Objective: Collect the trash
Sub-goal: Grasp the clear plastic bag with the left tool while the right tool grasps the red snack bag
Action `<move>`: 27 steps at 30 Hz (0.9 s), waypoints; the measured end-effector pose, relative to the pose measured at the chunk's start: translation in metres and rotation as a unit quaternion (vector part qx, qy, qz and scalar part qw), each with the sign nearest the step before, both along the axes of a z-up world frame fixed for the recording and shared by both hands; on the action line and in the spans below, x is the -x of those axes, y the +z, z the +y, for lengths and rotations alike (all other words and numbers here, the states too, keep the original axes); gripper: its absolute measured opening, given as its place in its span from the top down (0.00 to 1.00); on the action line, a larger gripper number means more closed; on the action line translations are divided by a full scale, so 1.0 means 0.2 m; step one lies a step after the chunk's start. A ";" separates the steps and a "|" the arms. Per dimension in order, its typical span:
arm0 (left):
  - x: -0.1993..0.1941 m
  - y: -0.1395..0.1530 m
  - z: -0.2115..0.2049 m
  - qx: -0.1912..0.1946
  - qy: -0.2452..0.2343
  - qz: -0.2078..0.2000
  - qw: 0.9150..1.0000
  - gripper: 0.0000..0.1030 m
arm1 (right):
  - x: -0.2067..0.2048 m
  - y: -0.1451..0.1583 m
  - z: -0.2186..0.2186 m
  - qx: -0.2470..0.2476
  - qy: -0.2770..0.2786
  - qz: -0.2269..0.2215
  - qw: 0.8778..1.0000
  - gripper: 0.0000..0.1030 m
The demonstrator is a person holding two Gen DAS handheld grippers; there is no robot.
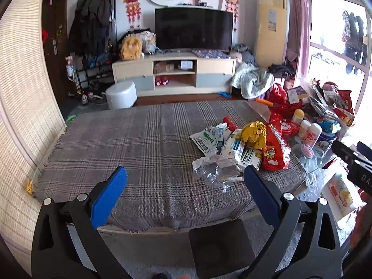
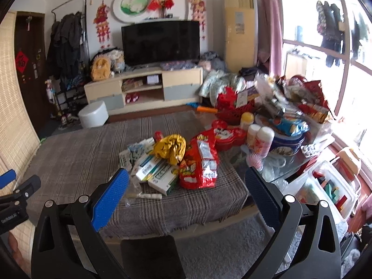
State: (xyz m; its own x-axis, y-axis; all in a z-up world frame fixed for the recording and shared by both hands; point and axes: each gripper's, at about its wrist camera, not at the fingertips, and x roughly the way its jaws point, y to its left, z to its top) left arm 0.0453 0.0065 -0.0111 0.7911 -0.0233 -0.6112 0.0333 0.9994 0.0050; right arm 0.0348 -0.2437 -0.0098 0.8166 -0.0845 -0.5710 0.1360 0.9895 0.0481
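Observation:
A heap of trash lies on the plaid-covered table (image 1: 130,144): a red snack bag (image 1: 275,153) (image 2: 201,165), a crumpled yellow foil wrapper (image 1: 254,133) (image 2: 171,147), white and green medicine boxes (image 1: 245,152) (image 2: 155,175), torn white packets (image 1: 209,137) and clear plastic film (image 1: 215,174). My left gripper (image 1: 186,174) is open and empty, held above the table's near edge, left of the heap. My right gripper (image 2: 187,176) is open and empty, just in front of the heap. A black bin (image 1: 220,246) (image 2: 151,255) stands on the floor below the table edge.
To the right, a glass table carries bottles (image 2: 260,139), a round tin (image 2: 287,143), snack bags (image 2: 311,107) and a red basket (image 2: 234,107). A clear storage box (image 2: 330,188) stands on the floor at right. A white stool (image 1: 121,95) and TV cabinet (image 1: 174,74) stand beyond.

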 end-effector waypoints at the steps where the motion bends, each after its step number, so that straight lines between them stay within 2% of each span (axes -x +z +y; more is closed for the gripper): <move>1: -0.04 -0.01 0.00 0.002 -0.001 0.005 1.000 0.08 | -0.03 -0.01 -0.01 -0.002 -0.002 0.006 1.000 0.03; 5: -0.19 -0.07 -0.02 0.007 -0.012 0.036 0.999 0.08 | -0.19 -0.08 -0.07 -0.025 -0.003 0.047 0.999 0.03; 8: -0.31 -0.18 -0.06 -0.003 -0.017 0.067 0.998 0.08 | -0.32 -0.15 -0.13 -0.041 -0.019 0.076 0.996 0.03; 12: -0.46 -0.37 -0.15 -0.015 -0.039 0.123 0.992 0.08 | -0.47 -0.25 -0.20 -0.038 -0.029 0.111 0.993 0.03; 15: -0.56 -0.48 -0.18 -0.003 -0.044 0.159 0.986 0.08 | -0.61 -0.39 -0.25 -0.046 -0.023 0.149 0.988 0.03; 18: -0.63 -0.53 -0.20 -0.001 -0.038 0.175 0.984 0.08 | -0.73 -0.50 -0.28 -0.039 -0.029 0.179 0.983 0.04; 20: -0.66 -0.55 -0.22 -0.006 -0.036 0.174 0.984 0.08 | -0.81 -0.58 -0.31 -0.049 -0.031 0.192 0.980 0.11; 27: -0.78 -0.63 -0.34 -0.024 -0.059 0.190 0.980 0.08 | -0.96 -0.75 -0.36 -0.074 -0.021 0.211 0.975 0.10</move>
State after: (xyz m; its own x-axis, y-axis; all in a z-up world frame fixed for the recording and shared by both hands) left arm 0.2019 -0.0625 -0.1380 0.4994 -0.0643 -0.8640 0.1567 0.9875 0.0171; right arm 0.2266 -0.3154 -0.1590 0.5043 -0.0048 -0.8635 0.2152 0.9691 0.1203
